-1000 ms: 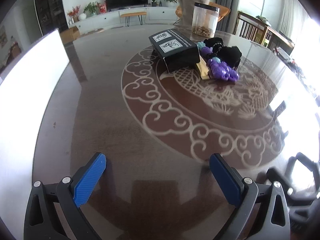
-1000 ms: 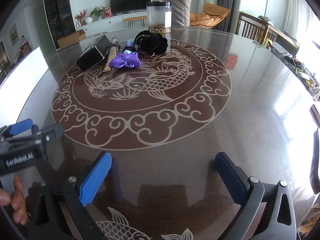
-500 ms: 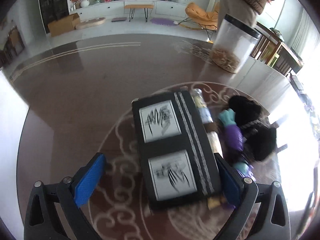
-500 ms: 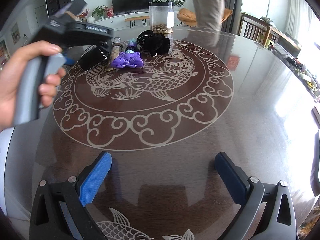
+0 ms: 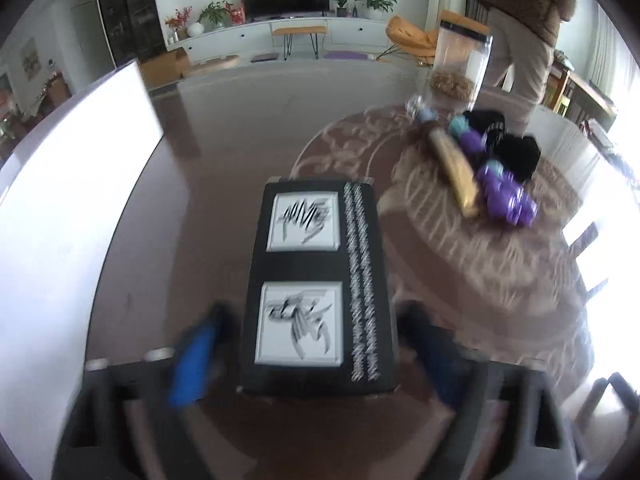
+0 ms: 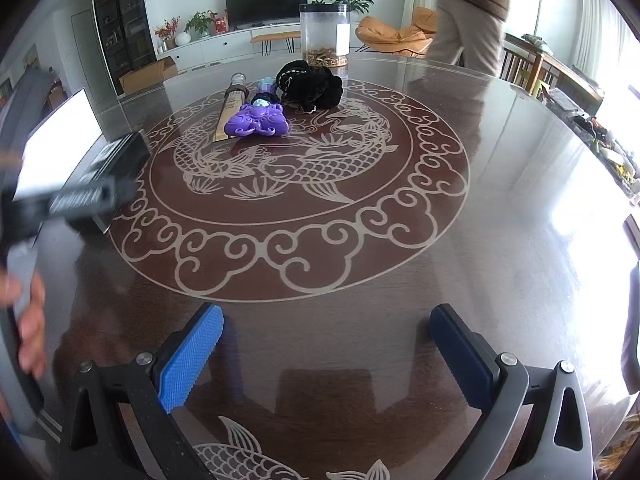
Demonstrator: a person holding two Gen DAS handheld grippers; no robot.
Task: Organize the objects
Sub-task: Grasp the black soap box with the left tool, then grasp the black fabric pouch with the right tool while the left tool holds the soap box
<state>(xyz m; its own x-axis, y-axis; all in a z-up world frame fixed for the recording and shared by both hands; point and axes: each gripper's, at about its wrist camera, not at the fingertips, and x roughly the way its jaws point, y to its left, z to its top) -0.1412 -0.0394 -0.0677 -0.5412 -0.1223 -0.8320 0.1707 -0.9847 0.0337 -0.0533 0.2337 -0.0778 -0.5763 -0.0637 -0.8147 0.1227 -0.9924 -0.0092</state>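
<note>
So, left side first: our left gripper (image 5: 316, 356) has its blue pads on either side of the black box (image 5: 320, 288). Blur hides whether they touch it, so we can't tell if it's gripped. The box sits near the left edge of the table (image 6: 500, 184), just outside the ring pattern, well apart from the other items. Its long axis runs straight away from the gripper toward the far edge, printed face up.

Handling guess: rigid carton, smooth faces, probably light. Best hold is across the short width at the near end, as the pads are placed now; a slick side could slip if tilted.

Toward the middle of the far edge: gold tube (image 6: 230, 114), long axis pointing to the far edge; purple toy (image 6: 258, 120) touching it; black fabric bundle (image 6: 312, 86) just beside, soft; clear jar (image 6: 324, 36) behind.

Right side: our right gripper (image 6: 326, 354) hangs wide and empty over the near edge.
</note>
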